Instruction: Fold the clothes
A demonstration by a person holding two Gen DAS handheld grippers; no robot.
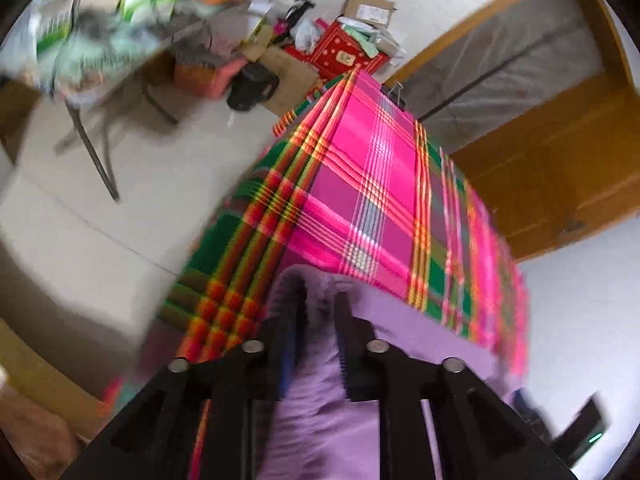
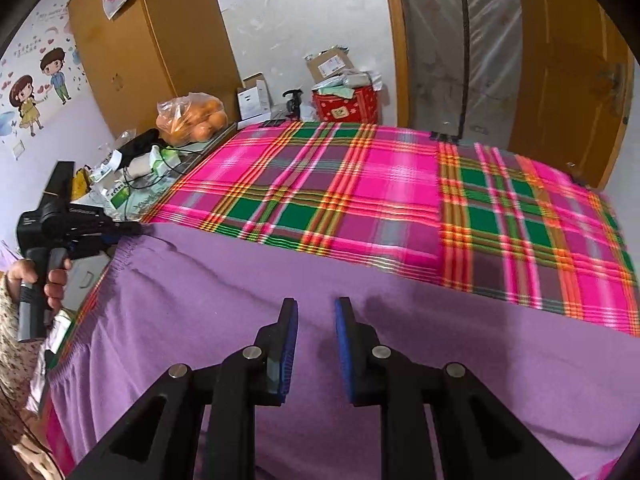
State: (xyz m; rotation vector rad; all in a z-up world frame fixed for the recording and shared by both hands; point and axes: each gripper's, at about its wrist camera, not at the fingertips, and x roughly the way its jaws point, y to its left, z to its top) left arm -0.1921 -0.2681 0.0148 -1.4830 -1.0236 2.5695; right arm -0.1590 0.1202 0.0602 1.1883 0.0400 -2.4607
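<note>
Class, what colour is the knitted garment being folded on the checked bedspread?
The knitted garment is plain purple, clearest in the right wrist view, lying on the pink-and-green checked bedspread.

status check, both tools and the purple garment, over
Left tool shut on purple garment at its ribbed edge. Right tool open, above the garment, holding nothing. Garment spread on plaid cloth. Nothing in the way.
</note>
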